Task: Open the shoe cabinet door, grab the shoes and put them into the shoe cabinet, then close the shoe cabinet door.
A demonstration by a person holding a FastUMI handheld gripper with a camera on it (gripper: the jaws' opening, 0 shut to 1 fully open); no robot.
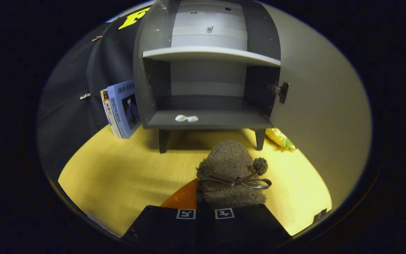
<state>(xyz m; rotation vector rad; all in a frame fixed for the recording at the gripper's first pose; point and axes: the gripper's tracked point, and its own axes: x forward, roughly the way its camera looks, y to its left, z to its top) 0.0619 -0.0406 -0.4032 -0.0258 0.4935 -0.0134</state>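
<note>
A brown fuzzy shoe [230, 173] with a thin bow and a pompom lies just ahead of my fingers, its toe pointing at the shoe cabinet [208, 74]. My gripper [204, 211] has its fingers drawn close together, pinching the shoe's near edge. An orange patch [183, 198] shows under the shoe's left side. The grey cabinet stands beyond the shoe on short legs. Its door [312, 91] is swung wide to the right. Inside are an upper shelf [210, 53] and a bare lower floor [206, 120] with a small white scrap [186, 118] at its front lip.
Two books [122, 109] lean against the cabinet's left side. A yellow packet [280, 138] lies by the right front leg, under the open door. The yellow wooden tabletop [118, 169] spreads to the left of the shoe.
</note>
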